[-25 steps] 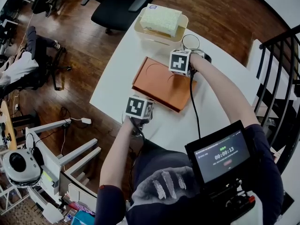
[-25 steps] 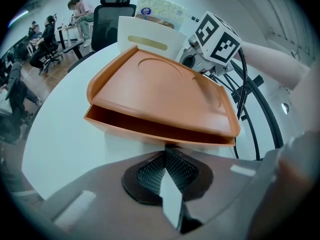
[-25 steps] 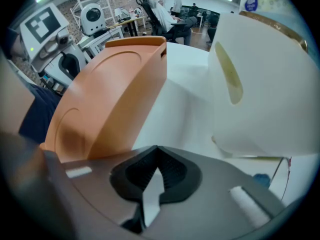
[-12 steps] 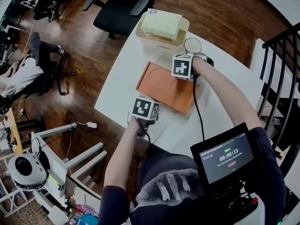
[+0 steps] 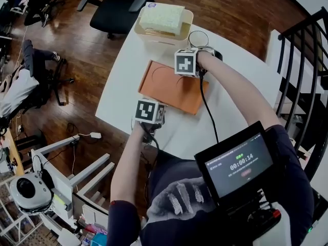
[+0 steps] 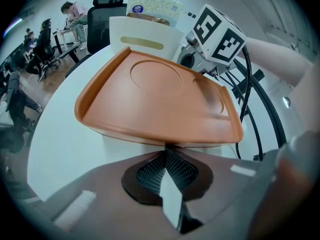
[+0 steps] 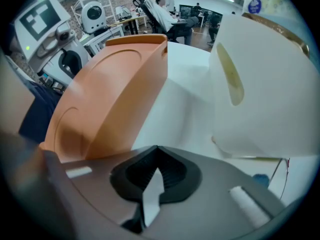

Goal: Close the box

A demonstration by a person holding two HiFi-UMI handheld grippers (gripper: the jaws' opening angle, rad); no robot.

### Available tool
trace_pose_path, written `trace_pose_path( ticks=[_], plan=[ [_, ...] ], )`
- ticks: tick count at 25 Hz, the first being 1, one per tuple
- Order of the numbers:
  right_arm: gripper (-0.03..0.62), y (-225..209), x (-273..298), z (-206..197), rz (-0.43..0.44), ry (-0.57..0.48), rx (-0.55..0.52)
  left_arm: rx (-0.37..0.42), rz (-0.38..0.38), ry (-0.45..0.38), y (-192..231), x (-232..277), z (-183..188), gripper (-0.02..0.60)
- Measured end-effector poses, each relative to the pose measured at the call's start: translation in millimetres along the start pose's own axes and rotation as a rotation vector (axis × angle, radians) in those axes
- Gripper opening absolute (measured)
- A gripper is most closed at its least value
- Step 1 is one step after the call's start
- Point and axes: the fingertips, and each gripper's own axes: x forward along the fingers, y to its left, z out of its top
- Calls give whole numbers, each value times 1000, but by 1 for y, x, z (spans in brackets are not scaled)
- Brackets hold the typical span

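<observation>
The box (image 5: 171, 86) is flat, smooth orange plastic with rounded corners, a raised rim round the lid and a shallow ring pressed into its top. It lies on the matte white table (image 5: 241, 94) with its lid down on the base; the left gripper view shows no gap along the near edge. Just behind it stands a cream plastic bin (image 5: 154, 35) with a slot-shaped grip cut in its wall, holding a pale, speckled, soft-looking pack (image 5: 163, 17). Past the table are a dark wood floor (image 5: 230, 9) and a black office chair (image 5: 115, 6). The left claw (image 6: 167, 154) has its ribbed black pads pressed together with nothing between them, its tip right at the box's near edge, whether touching I cannot tell. The right claw (image 7: 156, 156) is likewise pressed together and empty, low over the table at the box's far corner, between box and bin. The left forearm reaches forward from the body with the elbow bent; the right arm stretches farther across the table, a black cable (image 5: 207, 117) running beside it.
</observation>
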Motion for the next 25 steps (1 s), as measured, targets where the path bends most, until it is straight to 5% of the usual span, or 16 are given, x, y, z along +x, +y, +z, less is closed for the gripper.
trace_pose_path(
  ticks=[10,15,25],
  plan=[
    [5,-5,2,-16,-36,0,57,47,44,7,0,-18,-17,15],
    [5,-14,-10,-30,-36,26,60,18,163,80,27,-23,-43,15],
    [5,-28,-51,-10,-86,-2,15,5,100,25,17,-17,-41,15]
  ],
)
